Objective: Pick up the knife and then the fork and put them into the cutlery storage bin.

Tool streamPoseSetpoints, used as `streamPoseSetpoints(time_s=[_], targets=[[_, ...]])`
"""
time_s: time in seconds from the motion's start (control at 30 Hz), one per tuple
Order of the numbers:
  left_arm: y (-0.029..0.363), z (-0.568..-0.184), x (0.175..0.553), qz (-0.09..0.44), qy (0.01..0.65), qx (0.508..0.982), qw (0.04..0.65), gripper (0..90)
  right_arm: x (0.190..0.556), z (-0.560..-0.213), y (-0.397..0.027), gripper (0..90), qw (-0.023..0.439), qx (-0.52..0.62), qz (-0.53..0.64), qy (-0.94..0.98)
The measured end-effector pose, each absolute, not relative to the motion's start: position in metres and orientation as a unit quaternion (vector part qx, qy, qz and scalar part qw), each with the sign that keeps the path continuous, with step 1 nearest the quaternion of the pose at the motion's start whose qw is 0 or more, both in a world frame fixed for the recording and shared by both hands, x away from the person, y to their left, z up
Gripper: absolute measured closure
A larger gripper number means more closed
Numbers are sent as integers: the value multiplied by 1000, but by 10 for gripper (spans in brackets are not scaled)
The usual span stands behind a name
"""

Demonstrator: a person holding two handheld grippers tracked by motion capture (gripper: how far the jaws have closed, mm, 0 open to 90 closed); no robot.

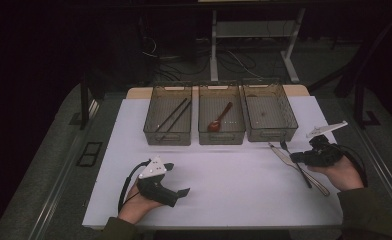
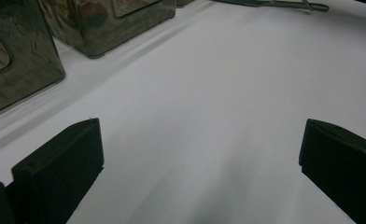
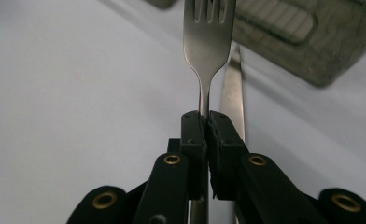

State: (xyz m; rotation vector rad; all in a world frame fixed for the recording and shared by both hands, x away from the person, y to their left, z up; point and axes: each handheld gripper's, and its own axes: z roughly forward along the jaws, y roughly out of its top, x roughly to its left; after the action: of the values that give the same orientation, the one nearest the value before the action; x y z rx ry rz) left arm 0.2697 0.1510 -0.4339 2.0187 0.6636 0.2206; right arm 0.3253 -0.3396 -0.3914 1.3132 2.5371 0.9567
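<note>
Steel fork (image 3: pixel 208 46) clamped in right tool (image 3: pixel 206 126); left tool (image 2: pixel 195 154) agape, seemingly resting.

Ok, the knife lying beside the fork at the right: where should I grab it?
Probably by its handle end, coming straight down with jaws across its width. The knife lies flat on the white table, so only its narrow edges offer grip; the right gripper is shut on the fork.

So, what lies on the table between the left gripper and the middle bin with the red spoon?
Nothing: in the high view, only bare white table separates the left gripper from the middle bin.
</note>
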Motion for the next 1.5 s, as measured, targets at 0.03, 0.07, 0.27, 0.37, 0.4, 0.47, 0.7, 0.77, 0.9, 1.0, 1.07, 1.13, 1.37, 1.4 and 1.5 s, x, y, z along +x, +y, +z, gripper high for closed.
streamPoseSetpoints(time_s=[0.03, 0.07, 0.27, 0.37, 0.4, 0.47, 0.7, 0.77, 0.9, 1.0, 1.07, 1.13, 1.37, 1.4, 1.5], targets=[[151, -434, 270, 90, 272, 828, 481, 0, 325, -390, -341, 844, 65, 432, 332, 836], [151, -434, 270, 90, 272, 829, 481, 0, 325, -390, -341, 844, 65, 430, 342, 833], [151, -434, 270, 89, 271, 828, 483, 0, 327, -390, -342, 844, 81, 432, 386, 811], [151, -434, 270, 88, 271, 828, 483, 0, 328, -388, -343, 844, 93, 427, 408, 802], [151, -434, 270, 87, 271, 828, 484, 0, 329, -386, -343, 844, 100, 425, 417, 797], [152, -434, 270, 85, 271, 827, 484, 0, 329, -384, -345, 844, 110, 424, 434, 787], [152, -434, 271, 86, 270, 826, 487, 0, 333, -378, -347, 844, 120, 425, 465, 767], [152, -434, 271, 85, 270, 826, 487, 0, 335, -375, -346, 844, 124, 423, 469, 765], [152, -434, 271, 84, 269, 826, 488, 0, 339, -368, -345, 844, 135, 422, 480, 758], [152, -434, 271, 84, 267, 826, 490, 0, 343, -362, -342, 844, 140, 416, 486, 756], [152, -434, 271, 86, 266, 826, 490, 0, 345, -359, -341, 844, 144, 413, 489, 755], [153, -433, 271, 87, 269, 825, 489, 0, 347, -355, -340, 844, 150, 412, 490, 754], [154, -433, 271, 87, 270, 824, 491, 0, 360, -339, -339, 844, 166, 410, 499, 746], [154, -433, 271, 87, 271, 823, 491, 0, 362, -336, -339, 843, 169, 410, 499, 745], [153, -433, 271, 87, 271, 823, 491, 0, 369, -329, -341, 844, 175, 413, 500, 741]])
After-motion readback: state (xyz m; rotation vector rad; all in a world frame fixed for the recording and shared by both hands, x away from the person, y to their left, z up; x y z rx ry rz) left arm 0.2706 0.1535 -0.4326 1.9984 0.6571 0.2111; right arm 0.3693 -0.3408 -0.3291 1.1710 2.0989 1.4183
